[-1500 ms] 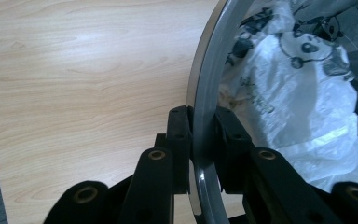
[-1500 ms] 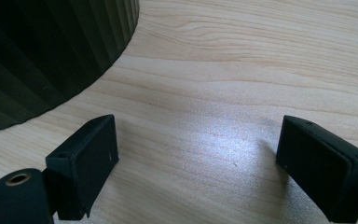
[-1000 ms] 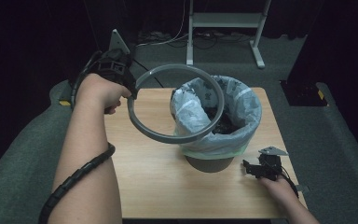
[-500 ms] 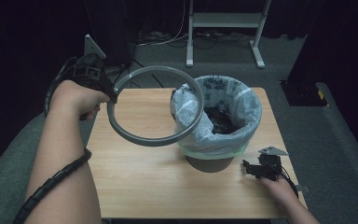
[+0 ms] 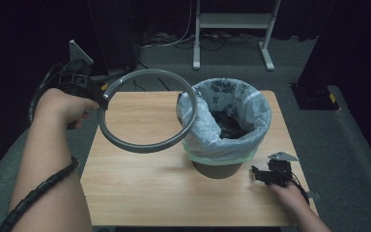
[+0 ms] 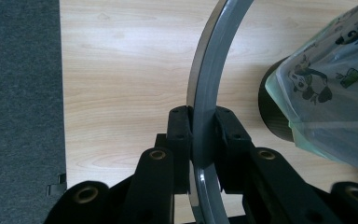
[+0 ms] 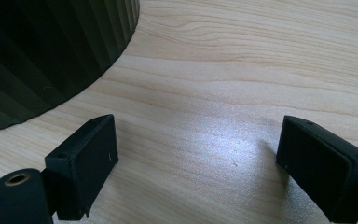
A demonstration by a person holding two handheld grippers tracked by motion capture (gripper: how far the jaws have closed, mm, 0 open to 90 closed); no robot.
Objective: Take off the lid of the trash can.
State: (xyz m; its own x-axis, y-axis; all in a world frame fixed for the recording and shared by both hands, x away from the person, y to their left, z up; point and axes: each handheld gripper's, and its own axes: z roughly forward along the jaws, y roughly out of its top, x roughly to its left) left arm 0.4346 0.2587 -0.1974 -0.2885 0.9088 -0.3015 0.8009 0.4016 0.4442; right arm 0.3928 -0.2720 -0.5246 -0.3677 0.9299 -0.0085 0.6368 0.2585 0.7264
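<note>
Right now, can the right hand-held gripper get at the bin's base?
Probably yes: the right hand-held gripper stands open beside the bin, with bare table between them.

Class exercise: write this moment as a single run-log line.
left gripper: shut on grey ring, held above table | right gripper: open, on table beside bin | bin: bag-lined, ring off

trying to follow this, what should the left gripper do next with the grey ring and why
Probably set it down: the left gripper is clamped on the grey plastic ring, held in the air clear of the lined dark bin, with bare wooden table underneath.
</note>
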